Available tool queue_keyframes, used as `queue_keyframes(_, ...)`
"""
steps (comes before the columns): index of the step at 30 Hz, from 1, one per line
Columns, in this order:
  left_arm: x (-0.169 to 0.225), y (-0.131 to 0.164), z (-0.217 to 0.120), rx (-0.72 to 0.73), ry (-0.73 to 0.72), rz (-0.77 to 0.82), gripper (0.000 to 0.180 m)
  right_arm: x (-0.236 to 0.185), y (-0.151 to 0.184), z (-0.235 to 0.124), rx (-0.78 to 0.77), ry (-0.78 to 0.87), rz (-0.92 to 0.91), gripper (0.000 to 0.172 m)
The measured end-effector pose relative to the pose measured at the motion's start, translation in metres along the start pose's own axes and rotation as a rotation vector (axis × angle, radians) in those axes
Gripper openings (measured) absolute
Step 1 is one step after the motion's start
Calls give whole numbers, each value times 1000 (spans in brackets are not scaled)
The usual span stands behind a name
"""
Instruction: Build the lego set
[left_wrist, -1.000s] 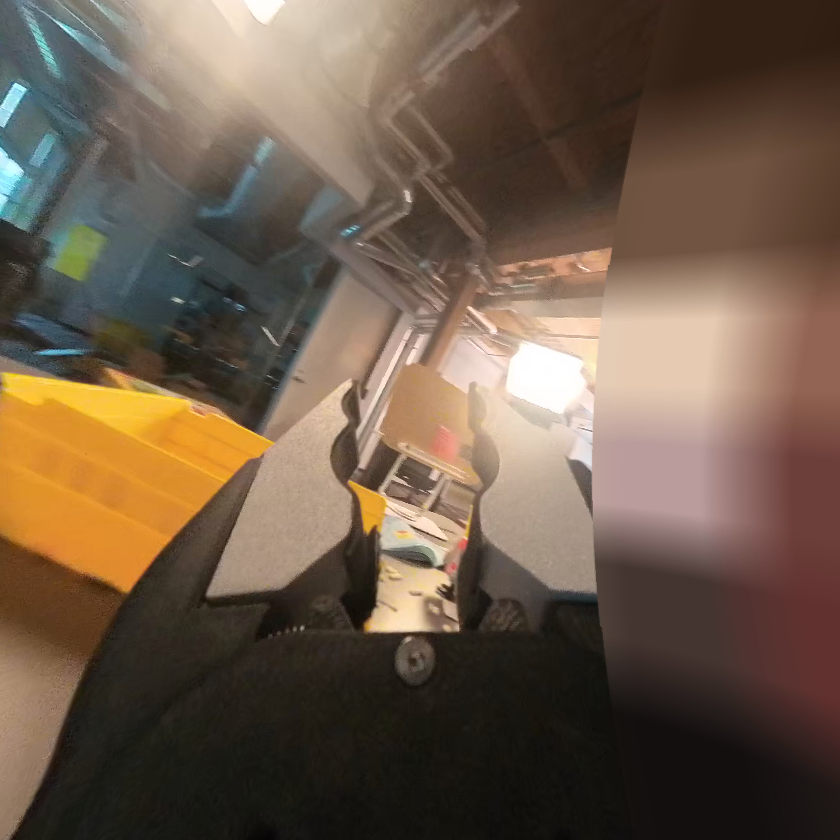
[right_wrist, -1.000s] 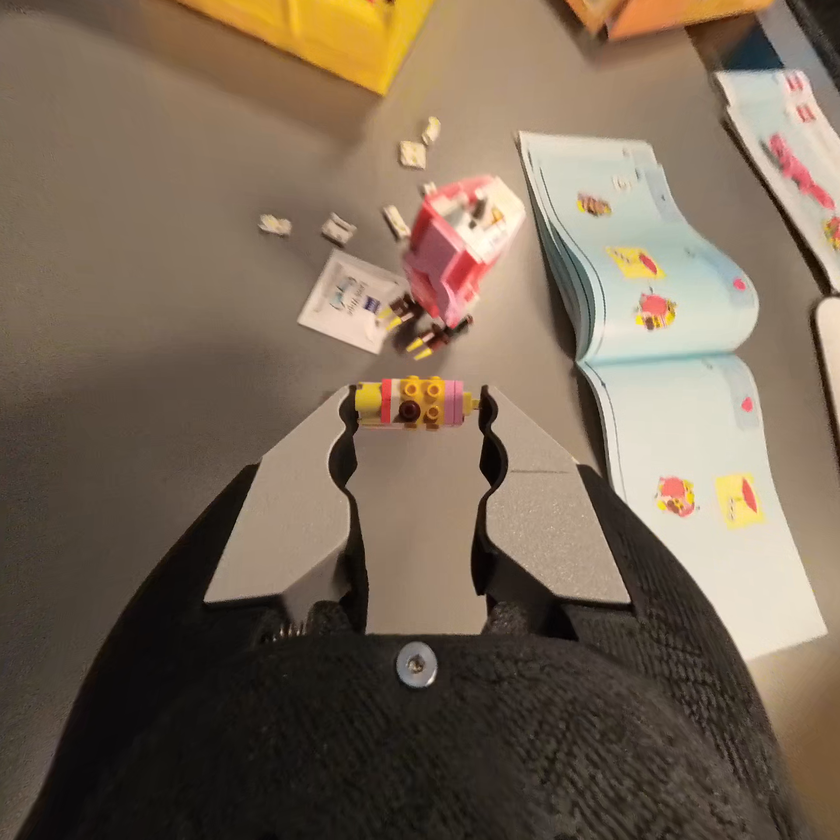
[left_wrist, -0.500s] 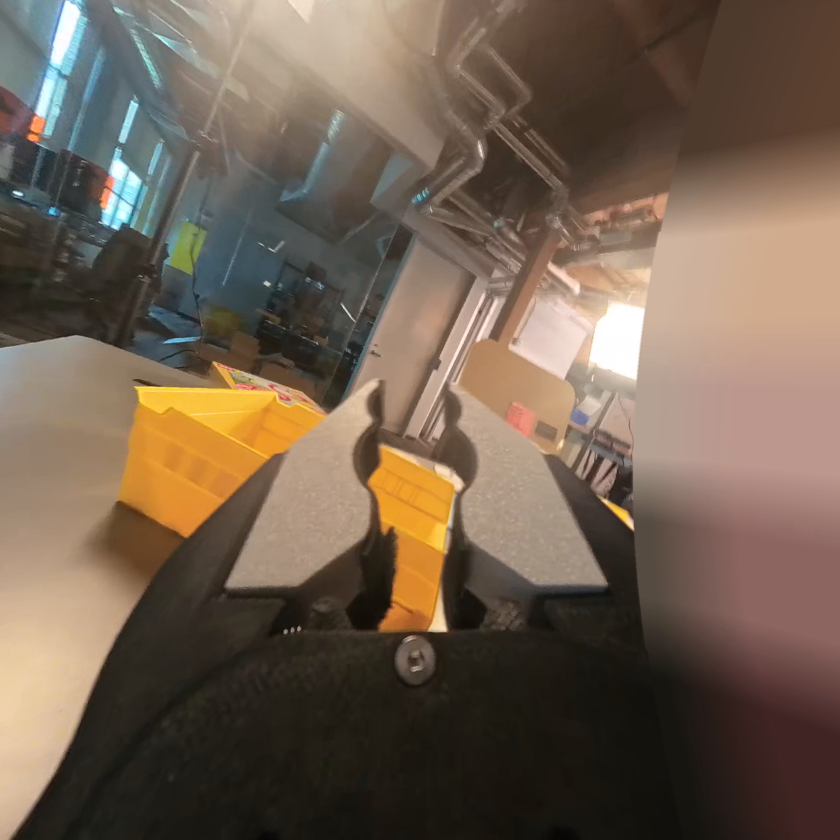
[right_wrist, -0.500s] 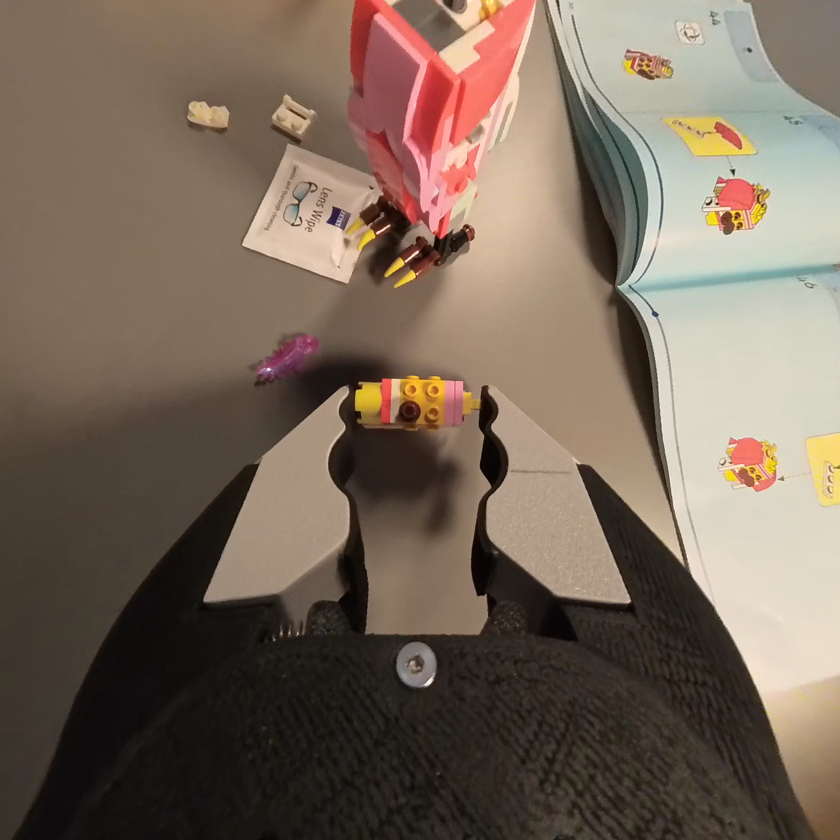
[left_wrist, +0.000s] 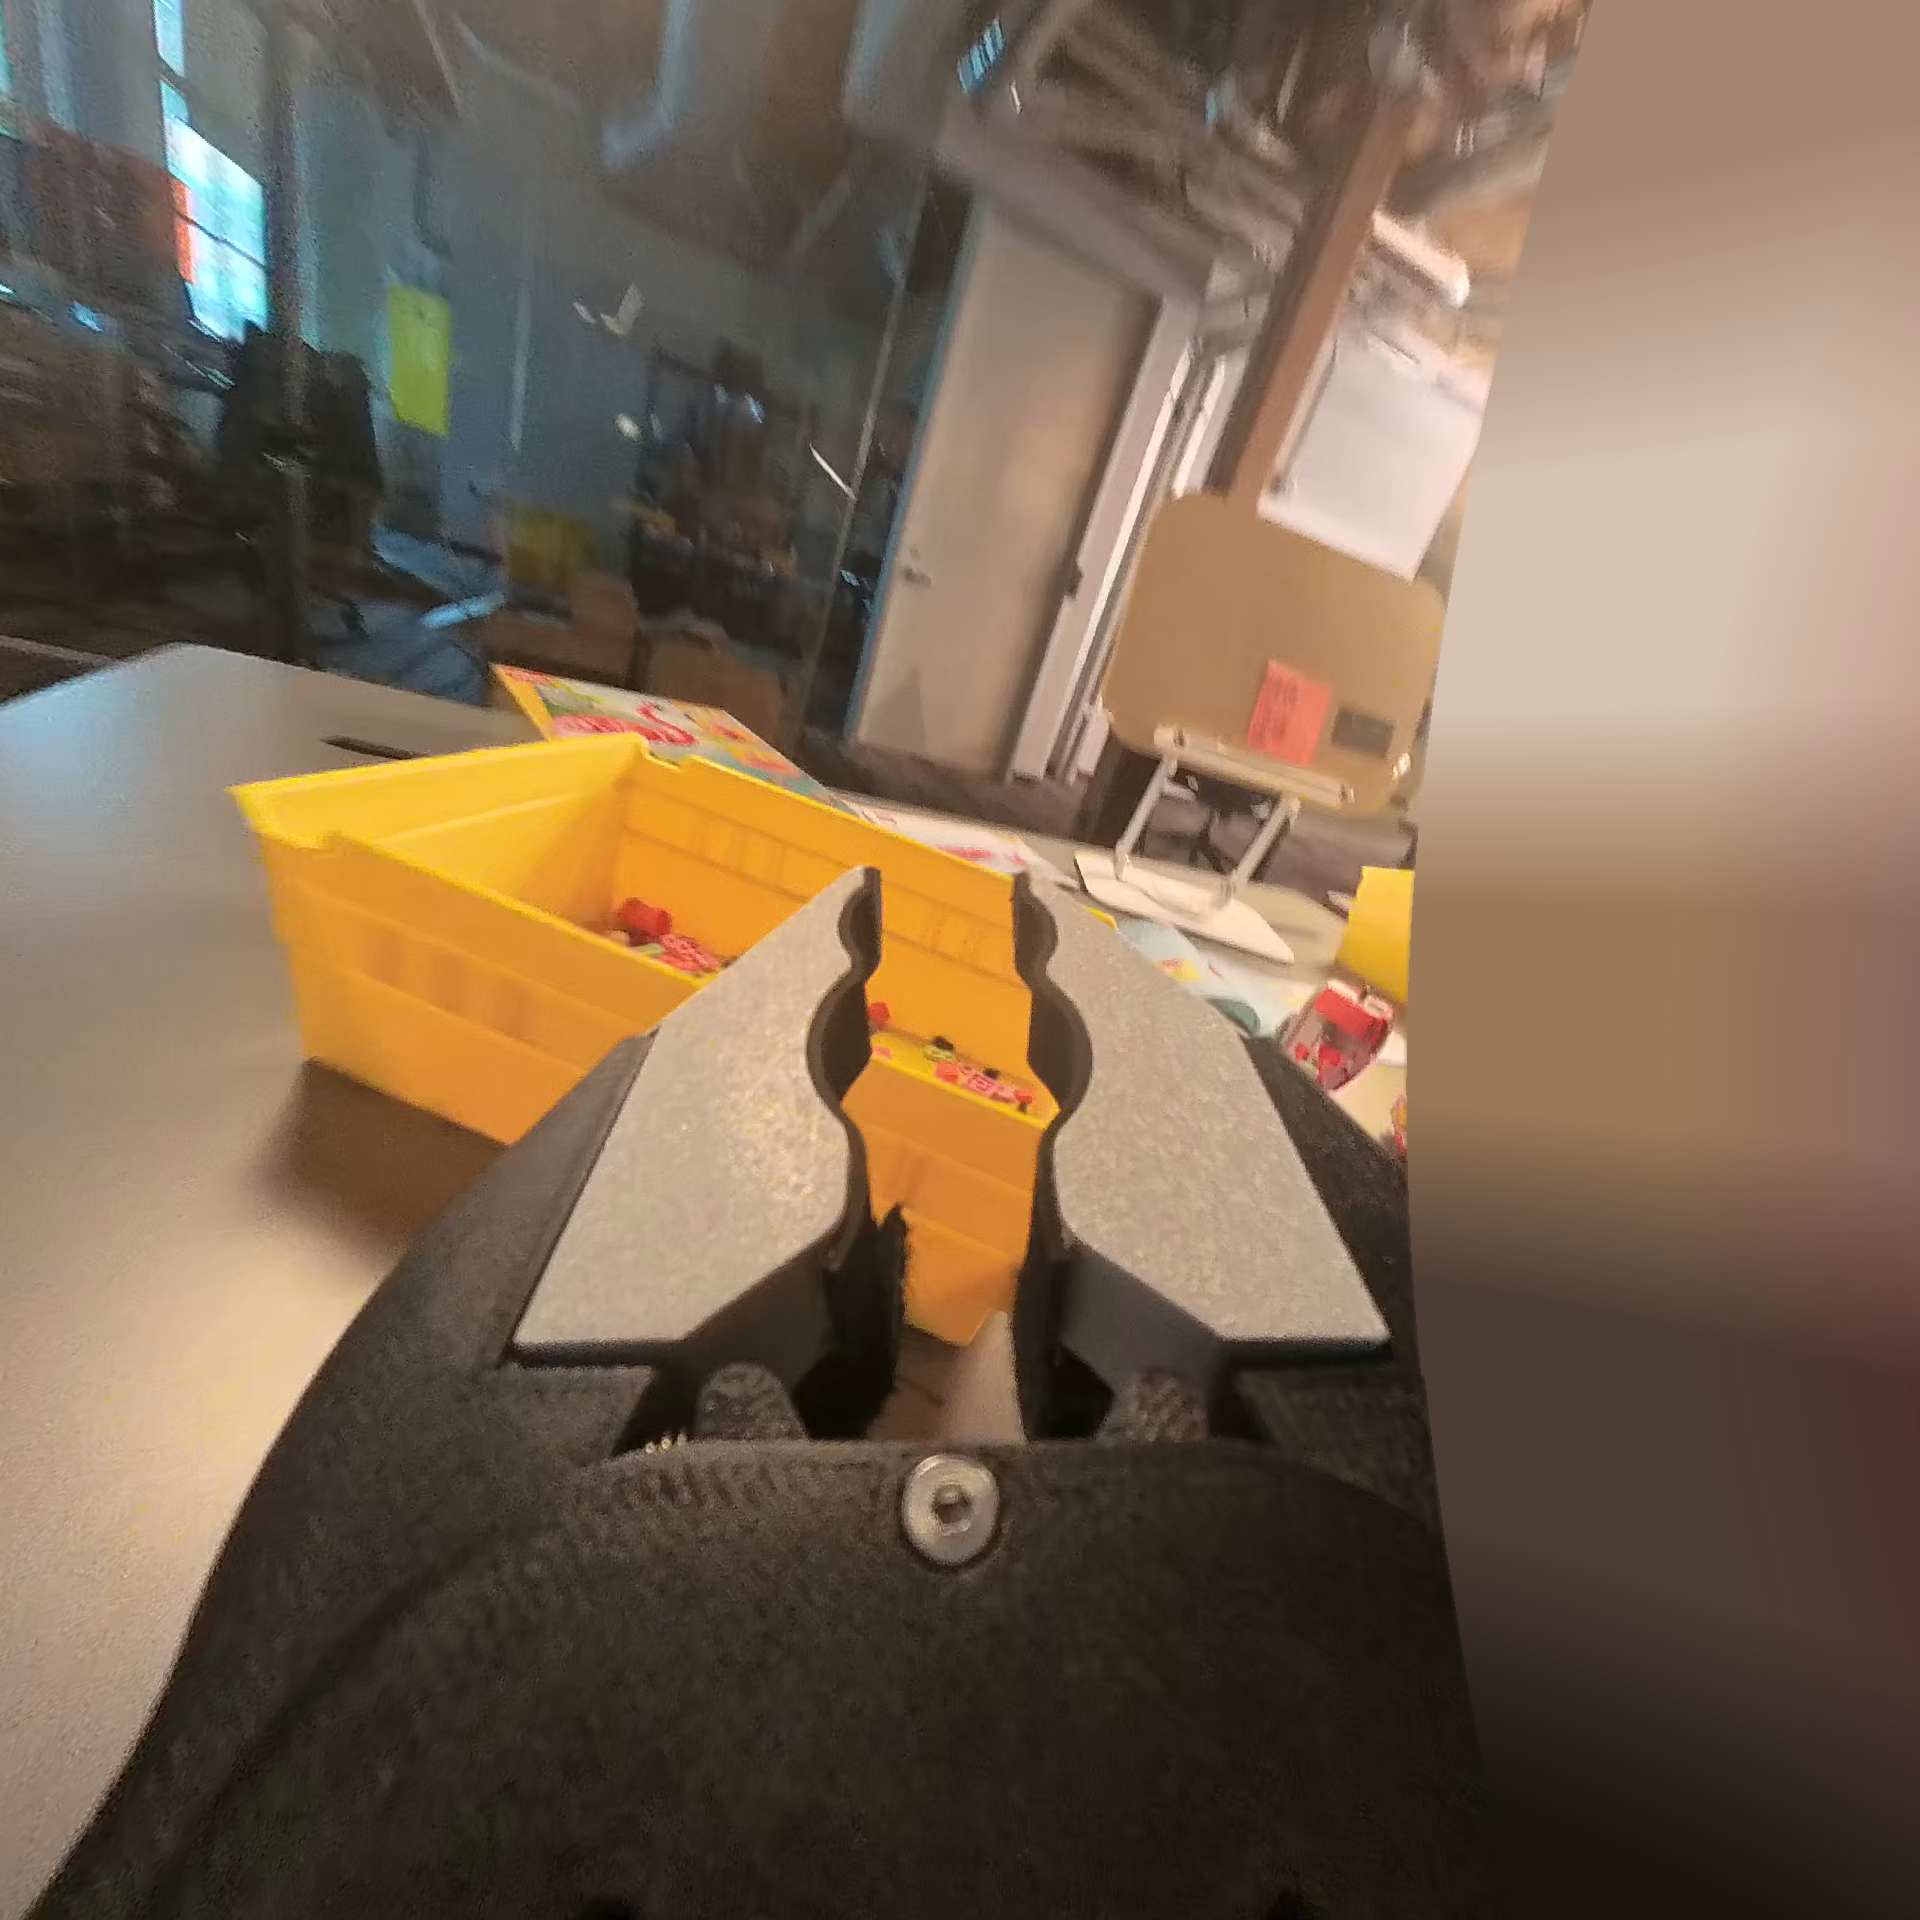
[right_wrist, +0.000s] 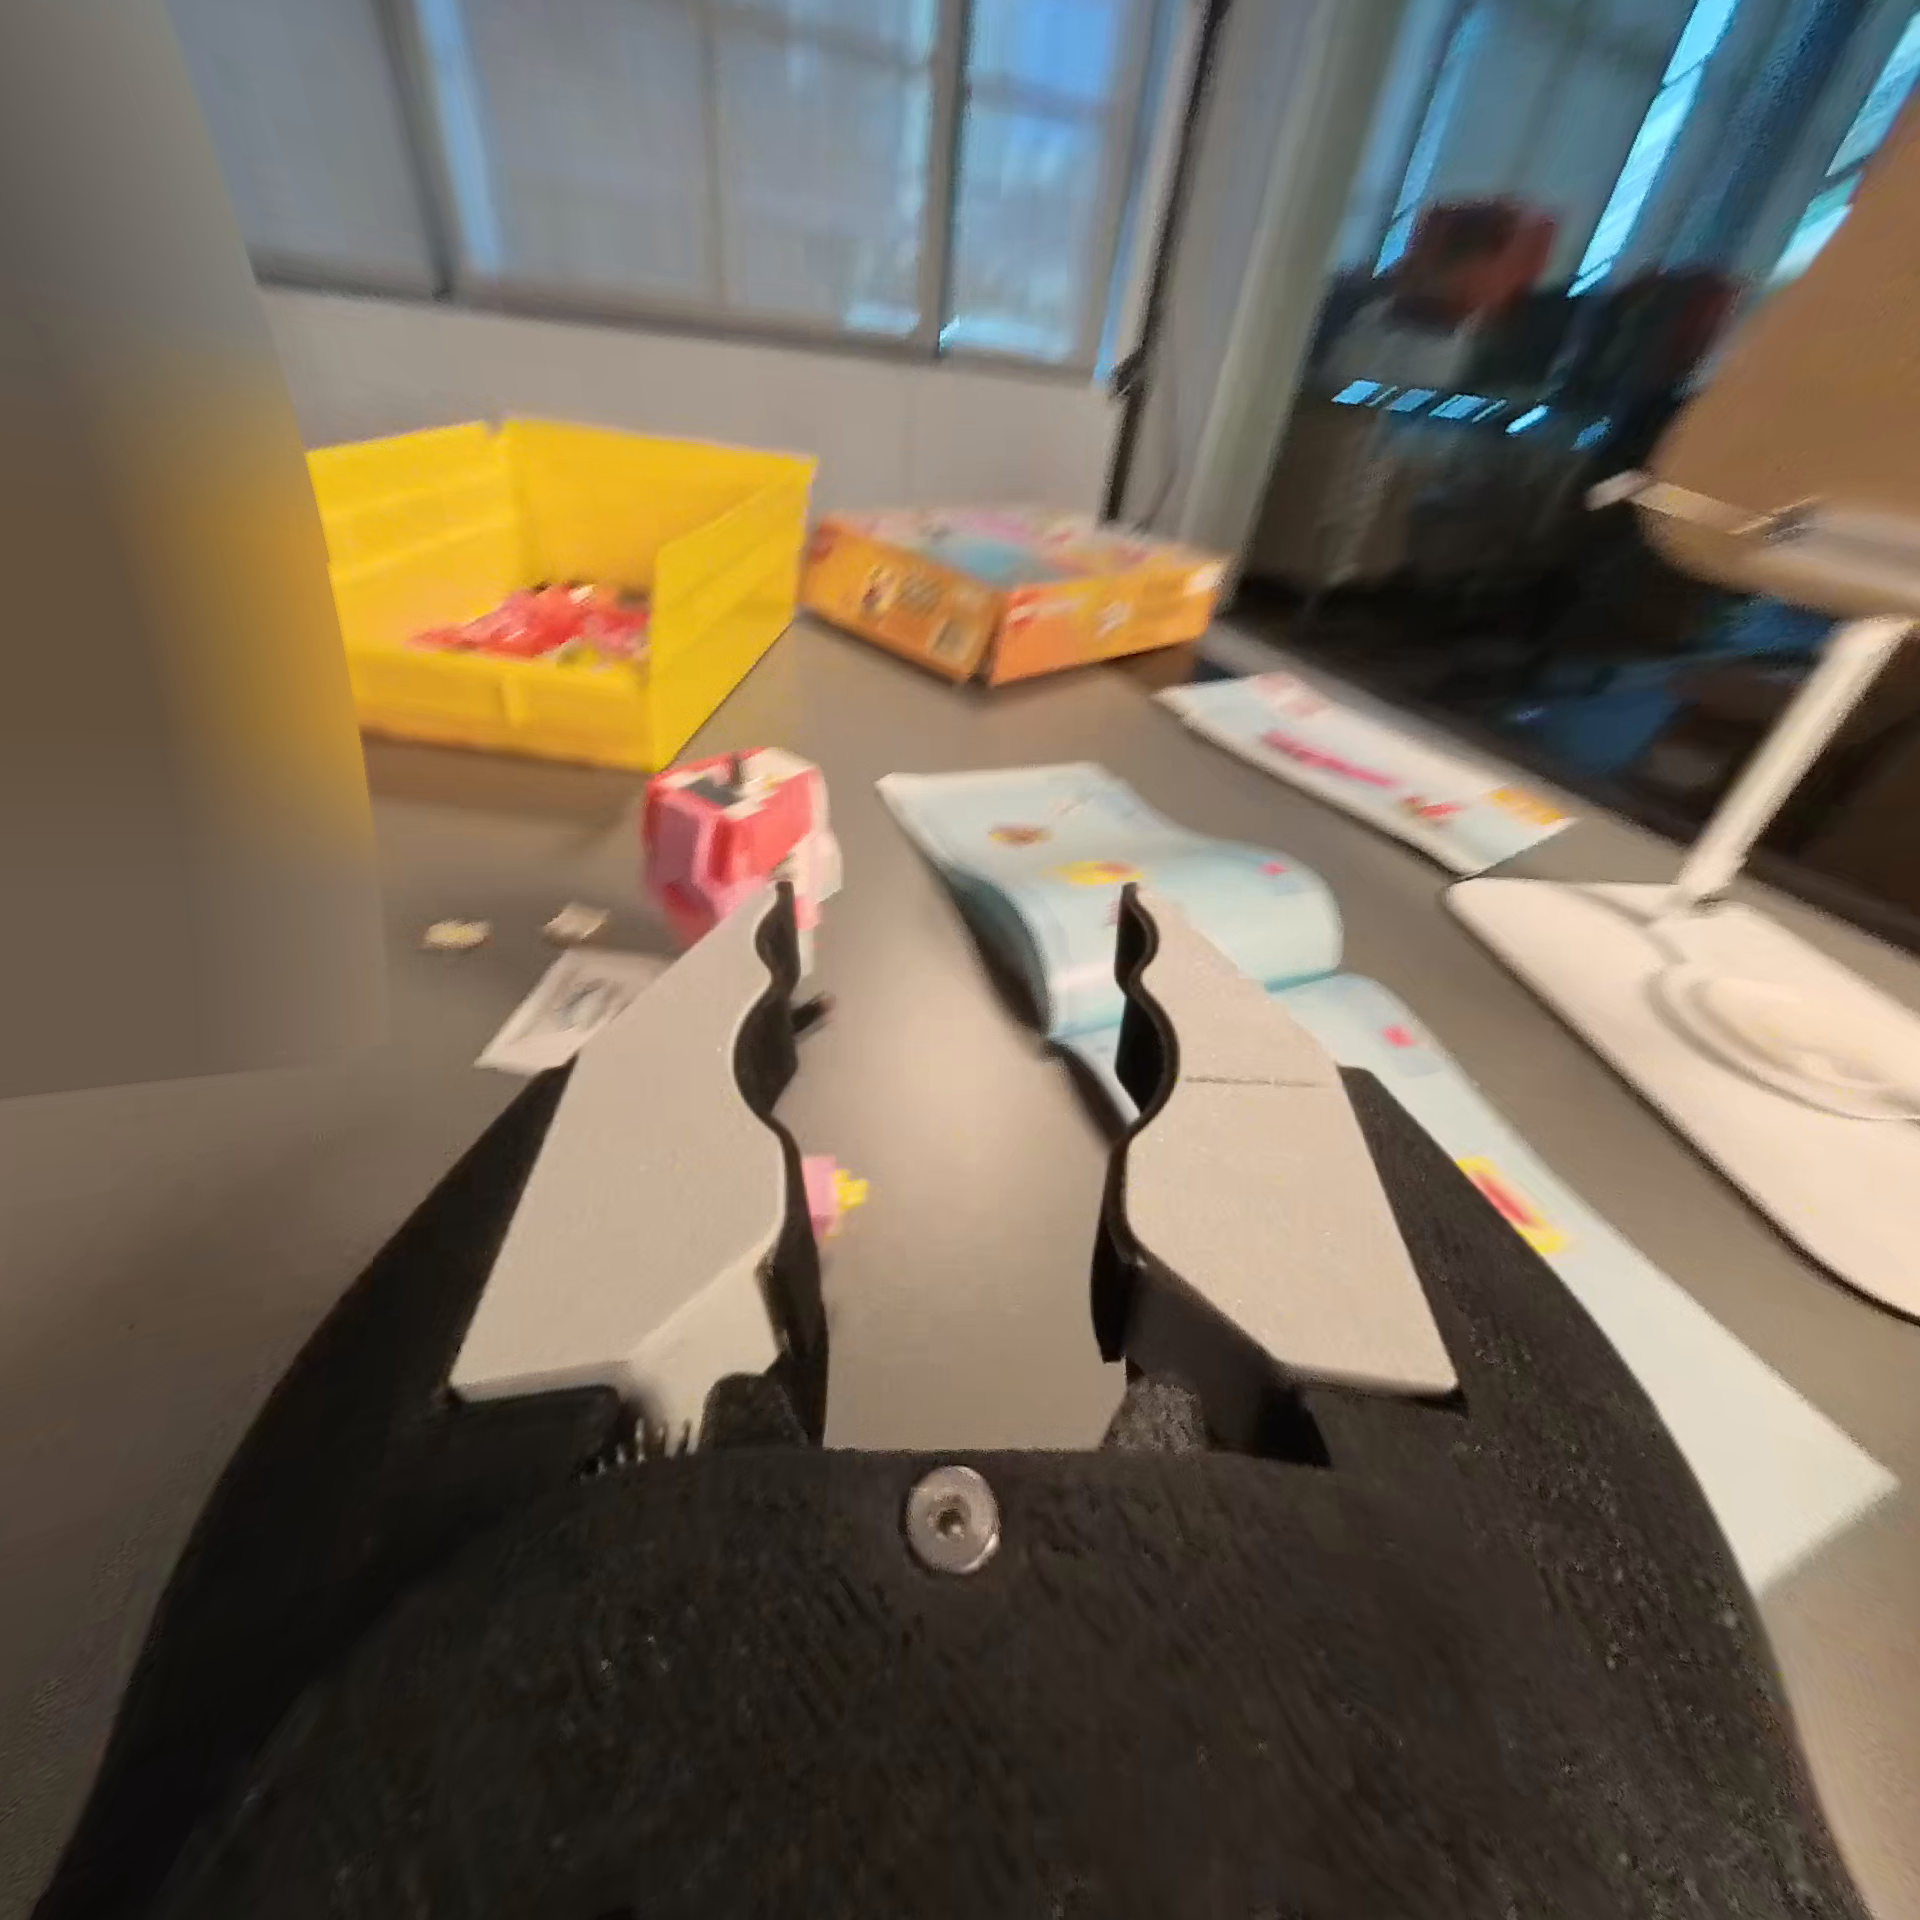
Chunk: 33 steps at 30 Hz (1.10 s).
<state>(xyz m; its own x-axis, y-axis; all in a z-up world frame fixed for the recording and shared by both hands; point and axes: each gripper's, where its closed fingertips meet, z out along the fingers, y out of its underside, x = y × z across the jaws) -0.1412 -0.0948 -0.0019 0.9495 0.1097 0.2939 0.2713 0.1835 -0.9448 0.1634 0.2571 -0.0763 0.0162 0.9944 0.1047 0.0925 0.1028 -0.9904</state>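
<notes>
A grey table (right_wrist: 935, 1122) fills mid-frame, with a yellow bin (left_wrist: 436, 935) of red bricks at centre left, just beyond the left gripper (left_wrist: 945, 894), whose fingers stand apart on nothing. The right gripper (right_wrist: 951, 904) gapes empty; a small pink and yellow brick piece (right_wrist: 831, 1195), light, stiff and knobbly, probably best pinched across its ends, lies by its left finger, half hidden. A blurred pink brick model (right_wrist: 732, 831) stands just beyond.

We cannot make out the small red pieces (left_wrist: 665, 935) in the yellow bin (left_wrist: 436, 935); the left gripper (left_wrist: 945, 904) hides the bin's near corner. A small pink-and-yellow brick piece (right_wrist: 831, 1195) shows only partly beside the right gripper's left finger (right_wrist: 665, 1143). The room behind is blurred.
</notes>
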Motion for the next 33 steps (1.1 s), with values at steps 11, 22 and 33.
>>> queue_keyframes(11,-25,-9,89,-324,-24,228,27,86,-9,-34,149,717,-255,12)
queue_keyframes(22,-104,102,164,-1330,-14,369,0,91,-2,-26,94,769,-335,9)
queue_keyframes(33,-187,133,155,-1639,-302,547,0,91,2,-23,73,751,-330,8)
